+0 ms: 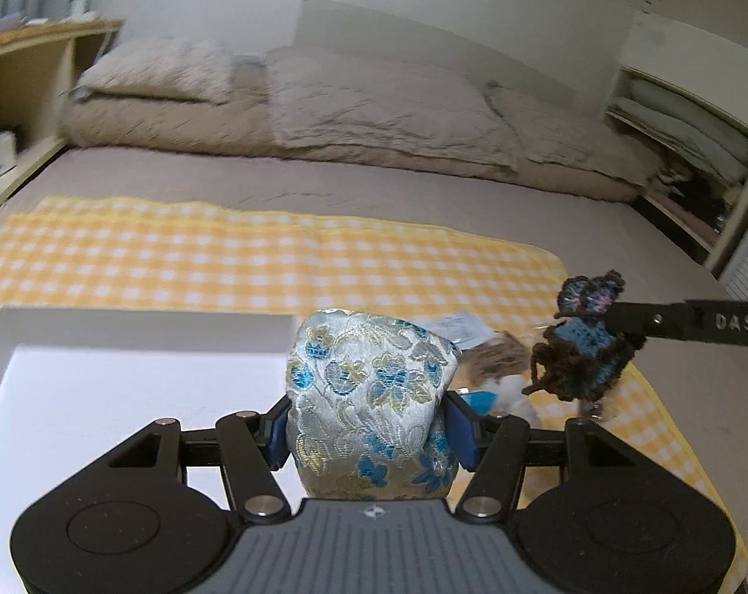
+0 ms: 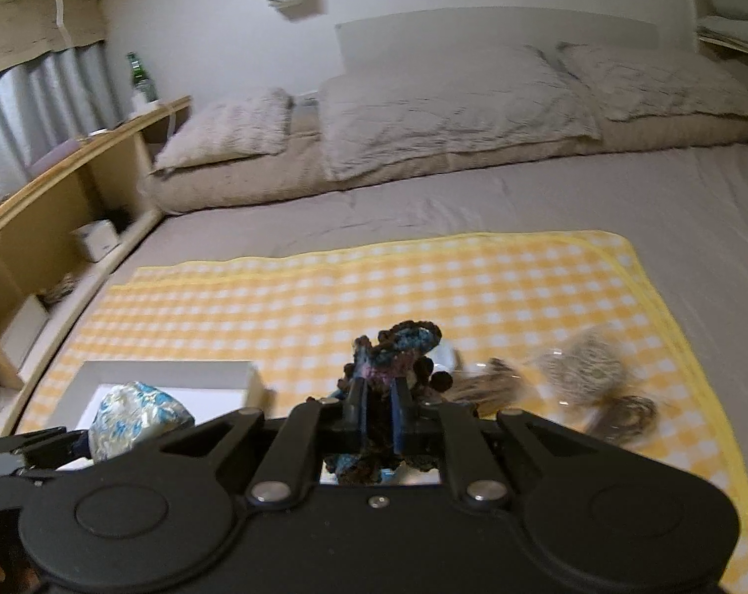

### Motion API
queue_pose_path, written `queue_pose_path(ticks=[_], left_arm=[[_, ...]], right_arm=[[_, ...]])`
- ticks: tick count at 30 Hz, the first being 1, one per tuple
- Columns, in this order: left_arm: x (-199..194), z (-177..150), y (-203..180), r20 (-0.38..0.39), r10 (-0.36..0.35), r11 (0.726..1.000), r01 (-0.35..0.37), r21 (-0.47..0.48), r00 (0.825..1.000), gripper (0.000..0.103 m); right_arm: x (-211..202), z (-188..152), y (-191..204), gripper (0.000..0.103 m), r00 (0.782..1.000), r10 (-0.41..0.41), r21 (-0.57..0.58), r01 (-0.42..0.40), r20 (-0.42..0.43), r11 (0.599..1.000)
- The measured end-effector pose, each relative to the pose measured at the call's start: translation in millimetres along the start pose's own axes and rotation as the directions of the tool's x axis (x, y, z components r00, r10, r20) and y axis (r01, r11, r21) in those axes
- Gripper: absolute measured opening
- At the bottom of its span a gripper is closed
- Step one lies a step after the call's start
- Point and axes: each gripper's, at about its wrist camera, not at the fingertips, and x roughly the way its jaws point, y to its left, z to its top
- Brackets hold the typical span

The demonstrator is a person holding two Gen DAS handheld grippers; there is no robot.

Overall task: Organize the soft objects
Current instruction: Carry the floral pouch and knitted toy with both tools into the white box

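Note:
My left gripper point(image 1: 366, 428) is shut on a silver brocade pouch point(image 1: 374, 391) with blue and gold flowers, held above a white box point(image 1: 126, 391). The same pouch point(image 2: 136, 413) shows at the lower left of the right wrist view, over the box point(image 2: 176, 376). My right gripper point(image 2: 378, 413) is shut on a dark brown and blue crocheted piece point(image 2: 398, 351), lifted off the yellow checked cloth point(image 2: 324, 292). In the left wrist view that crocheted piece point(image 1: 584, 341) hangs from the right gripper point(image 1: 616, 319), to the right of the pouch.
Brownish furry soft items point(image 2: 582, 371) lie on the cloth's right part, also visible as a fluffy heap point(image 1: 502, 361) behind the pouch. Grey pillows point(image 2: 448, 104) line the head of the bed. A wooden shelf point(image 2: 77, 168) with a green bottle point(image 2: 139, 76) stands left.

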Motion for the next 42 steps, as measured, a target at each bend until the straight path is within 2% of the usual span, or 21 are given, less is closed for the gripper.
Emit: queue_pose_path(ticks=[8,15,24,32,37,42], left_arm=[[-8,-12,46,-0.086,0.066,0.994,-0.072,-0.077,0.994,0.061],[-5,-29,80,-0.191,0.114,0.987,-0.133,-0.091,0.975,0.061],[-3,-47,112,-0.260,0.170,0.977,-0.198,-0.085,0.951,0.061],[10,-54,122,-0.312,0.172,0.978,-0.200,-0.058,0.934,0.061],[12,-54,126,-0.324,0.170,0.979,-0.198,-0.054,0.930,0.061],[18,-56,124,-0.342,0.153,0.983,-0.177,-0.042,0.927,0.061]], right_arm=[[7,-5,40,0.010,0.996,0.079,-0.049,-0.081,-0.026,0.996],[16,-11,70,0.010,0.989,0.135,-0.090,-0.140,-0.062,0.986],[30,-20,110,0.010,0.969,0.209,-0.148,-0.228,-0.131,0.962],[47,-38,145,0.010,0.932,0.263,-0.215,-0.319,-0.249,0.923],[66,-54,162,0.010,0.898,0.258,-0.248,-0.357,-0.356,0.901],[79,-68,173,0.010,0.872,0.240,-0.288,-0.382,-0.426,0.878]])
